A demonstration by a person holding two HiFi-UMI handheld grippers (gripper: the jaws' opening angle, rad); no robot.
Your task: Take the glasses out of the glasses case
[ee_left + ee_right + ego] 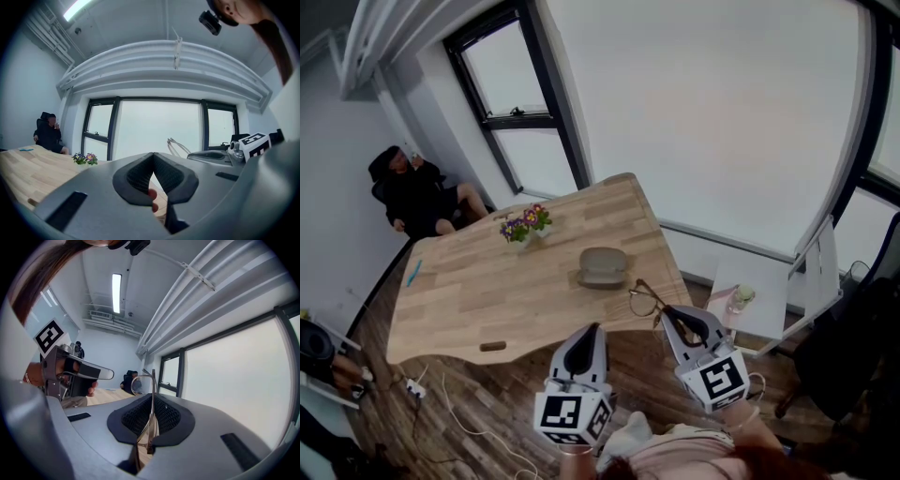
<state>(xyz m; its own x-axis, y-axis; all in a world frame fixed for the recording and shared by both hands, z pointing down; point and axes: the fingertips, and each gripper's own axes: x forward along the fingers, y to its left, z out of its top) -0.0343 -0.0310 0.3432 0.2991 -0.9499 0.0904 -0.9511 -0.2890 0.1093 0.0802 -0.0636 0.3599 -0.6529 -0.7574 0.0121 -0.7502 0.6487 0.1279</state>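
Note:
The grey-brown glasses case (603,267) lies on the wooden table (478,300), right of its middle. My right gripper (672,315) hovers off the table's near right edge, shut on the thin-framed glasses (645,301), which stick out toward the case. In the right gripper view the glasses (151,380) stand upright, pinched between the dark pads (166,416). My left gripper (592,330) is held beside it over the floor, shut with nothing in it; in its own view the pads (138,176) meet at the tips.
A small pot of flowers (525,225) stands behind the case. A blue pen (413,273) and a small brown object (493,346) lie at the table's left. A person (417,195) sits in the far corner. A white side table (769,309) stands at the right.

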